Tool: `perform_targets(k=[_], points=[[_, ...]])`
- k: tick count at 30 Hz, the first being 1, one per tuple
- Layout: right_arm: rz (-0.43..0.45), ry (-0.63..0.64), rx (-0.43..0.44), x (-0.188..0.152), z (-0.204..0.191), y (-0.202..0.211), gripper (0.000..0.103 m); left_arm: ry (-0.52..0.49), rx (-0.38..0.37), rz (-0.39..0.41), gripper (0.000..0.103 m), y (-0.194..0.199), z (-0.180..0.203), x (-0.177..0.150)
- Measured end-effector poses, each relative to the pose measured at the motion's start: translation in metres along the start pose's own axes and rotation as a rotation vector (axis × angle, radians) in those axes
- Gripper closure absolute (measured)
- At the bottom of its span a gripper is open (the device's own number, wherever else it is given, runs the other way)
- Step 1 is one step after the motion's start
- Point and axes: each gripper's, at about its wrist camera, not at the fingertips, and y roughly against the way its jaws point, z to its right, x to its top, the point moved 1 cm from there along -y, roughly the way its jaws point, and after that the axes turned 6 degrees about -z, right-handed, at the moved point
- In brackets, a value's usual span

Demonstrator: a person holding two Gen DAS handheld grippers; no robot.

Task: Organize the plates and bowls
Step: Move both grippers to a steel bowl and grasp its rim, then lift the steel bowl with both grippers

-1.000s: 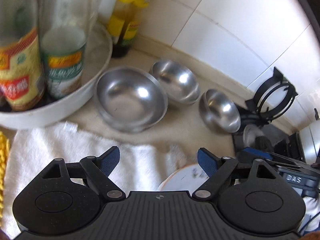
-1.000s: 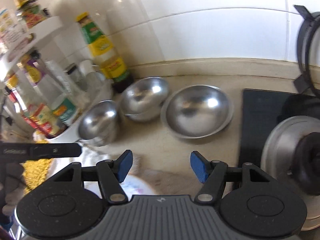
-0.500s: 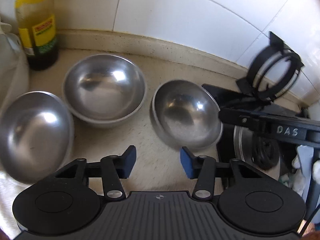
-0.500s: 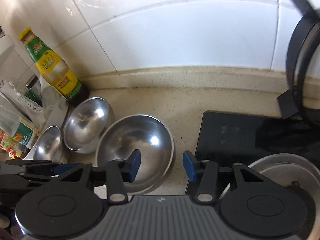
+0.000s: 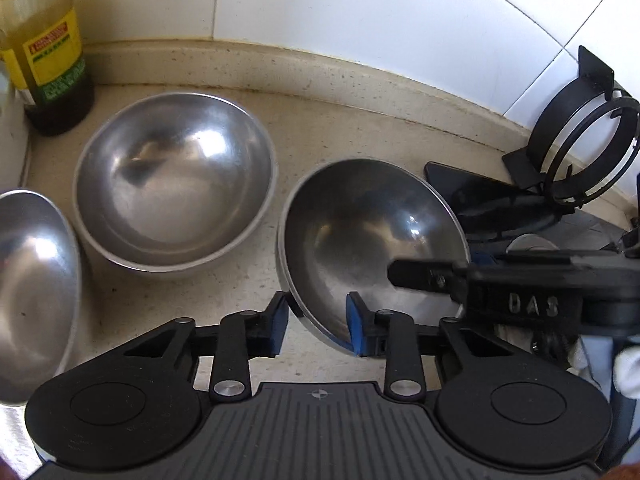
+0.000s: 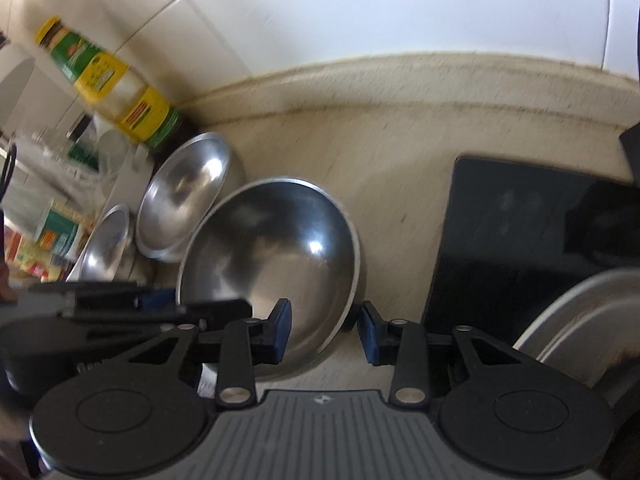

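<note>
Your left gripper [image 5: 316, 326] has its blue fingers [image 5: 354, 330] astride the near rim of the right-hand steel bowl [image 5: 360, 236], one pad outside, one inside; whether they actually touch the metal cannot be told. That bowl sits tilted at centre right of the left wrist view, on the beige counter [image 5: 260, 276]. Your right gripper [image 6: 324, 330] straddles the rim of the same bowl [image 6: 272, 264] at lower centre of its view, jaws spread with visible gaps to the rim.

Largest to smallest otherwise:
- black cooktop [image 6: 520, 240], right side of the right wrist view;
- middle bowl [image 5: 172, 180], upright, left of centre, just apart from the tilted one;
- third bowl [image 5: 32, 280], left edge, partly cut off;
- oil bottle [image 5: 44, 40], upper left, against the tiled wall.
</note>
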Motion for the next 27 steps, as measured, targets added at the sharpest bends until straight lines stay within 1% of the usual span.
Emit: perform_targets(k=[3, 4, 6, 9, 12, 15, 18, 21, 25, 27], points=[[-0.026, 0.022, 0.022, -0.013, -0.012, 0.003, 0.064, -0.014, 0.007, 0.000, 0.065, 0.009, -0.004, -0.007], [-0.035, 0.028, 0.024, -0.017, -0.015, 0.003, 0.064, -0.026, 0.010, 0.002, 0.064, 0.013, -0.005, -0.011], [-0.048, 0.031, 0.029, -0.023, -0.021, 0.004, 0.064, -0.037, 0.008, -0.003, 0.063, 0.020, -0.008, -0.019], [-0.053, 0.059, 0.010, -0.029, -0.029, 0.001, 0.064, -0.031, -0.002, -0.019, 0.063, 0.029, -0.014, -0.033], [-0.063, 0.056, 0.013, -0.031, -0.034, -0.003, 0.063, -0.028, -0.010, -0.026, 0.063, 0.031, -0.019, -0.040], [-0.057, 0.070, 0.016, -0.031, -0.038, -0.002, 0.063, -0.010, 0.001, -0.029, 0.065, 0.031, -0.023, -0.044], [-0.056, 0.075, 0.024, -0.032, -0.040, 0.000, 0.063, -0.009, 0.005, -0.024, 0.063, 0.034, -0.024, -0.049], [-0.070, 0.078, 0.030, -0.034, -0.042, -0.001, 0.063, 0.002, 0.005, -0.021, 0.063, 0.037, -0.026, -0.050], [-0.071, 0.085, 0.026, -0.035, -0.043, -0.002, 0.062, 0.005, 0.007, -0.024, 0.064, 0.038, -0.030, -0.053], [-0.067, 0.077, 0.015, -0.034, -0.040, 0.005, 0.061, 0.007, 0.004, -0.029, 0.064, 0.037, -0.032, -0.053]])
